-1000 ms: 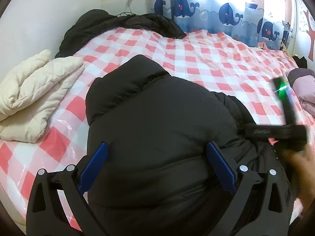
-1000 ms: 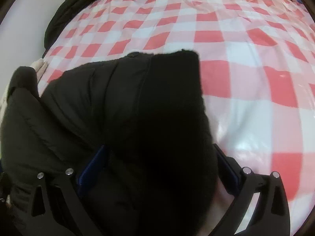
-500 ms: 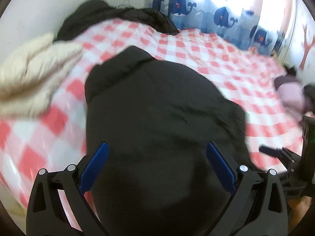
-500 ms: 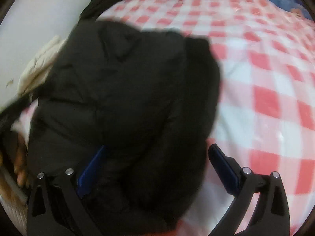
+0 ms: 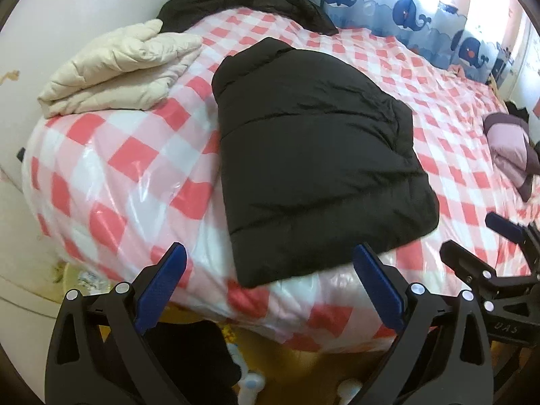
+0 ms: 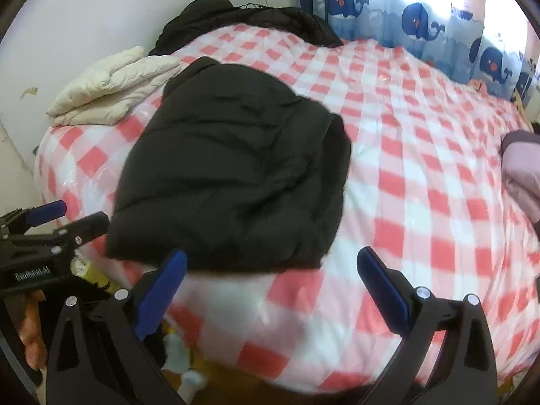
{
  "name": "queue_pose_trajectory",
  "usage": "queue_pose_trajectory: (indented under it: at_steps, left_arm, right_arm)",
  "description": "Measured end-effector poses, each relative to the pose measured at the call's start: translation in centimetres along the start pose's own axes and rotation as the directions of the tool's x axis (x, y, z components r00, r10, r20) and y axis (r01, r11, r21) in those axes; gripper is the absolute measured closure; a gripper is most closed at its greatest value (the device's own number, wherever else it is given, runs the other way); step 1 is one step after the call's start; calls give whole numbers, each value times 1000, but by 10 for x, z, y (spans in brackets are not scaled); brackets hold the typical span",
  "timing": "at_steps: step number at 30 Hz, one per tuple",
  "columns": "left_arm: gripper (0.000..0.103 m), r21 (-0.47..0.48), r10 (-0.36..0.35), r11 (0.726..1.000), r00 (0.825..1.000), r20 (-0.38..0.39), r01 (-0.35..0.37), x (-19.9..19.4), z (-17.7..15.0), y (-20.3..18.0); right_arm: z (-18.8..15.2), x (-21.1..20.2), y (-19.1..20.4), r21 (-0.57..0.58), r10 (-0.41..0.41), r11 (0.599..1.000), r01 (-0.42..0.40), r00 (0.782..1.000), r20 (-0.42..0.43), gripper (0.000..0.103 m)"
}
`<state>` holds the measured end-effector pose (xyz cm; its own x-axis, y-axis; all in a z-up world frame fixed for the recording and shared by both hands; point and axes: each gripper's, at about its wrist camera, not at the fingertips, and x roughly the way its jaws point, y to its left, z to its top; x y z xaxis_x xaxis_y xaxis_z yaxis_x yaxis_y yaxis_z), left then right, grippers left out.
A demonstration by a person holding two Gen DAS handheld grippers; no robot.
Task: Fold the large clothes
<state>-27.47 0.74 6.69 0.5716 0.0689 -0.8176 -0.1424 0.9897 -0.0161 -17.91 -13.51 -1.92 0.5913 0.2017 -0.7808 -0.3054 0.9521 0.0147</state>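
A black puffer jacket lies folded into a rough rectangle near the front edge of the bed, collar end away from me. In the right wrist view the same jacket sits left of centre. My left gripper hangs open just off the bed's front edge, below the jacket's hem, with nothing between its blue pads. My right gripper is also open and empty, back from the bed edge. Each gripper shows in the other's view: the right gripper at right, the left gripper at left.
A folded cream jacket lies at the bed's left corner. Dark clothes are heaped at the far end by the whale curtain. A pink-purple garment rests at the right edge. Small items lie on the yellow floor below.
Both grippers have pulled back off the jacket to beyond the bed's front edge. The jacket, which filled both views before, now lies alone on the bed, folded.
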Motion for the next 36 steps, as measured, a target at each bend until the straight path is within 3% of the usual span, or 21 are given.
queue_pose_trajectory:
  at_steps: [16,36]
  left_arm:
    - [8,8,-50,999,999,12,50,-10,-2,-3]
    - [8,7,-62,998,998,0,62,-6,0,-3]
  right_arm:
    - [2,-3,2,-1,0,1000,0,1000,-30,5]
    - [-5,0,-5,9,18,1000,-17,998,-54,5]
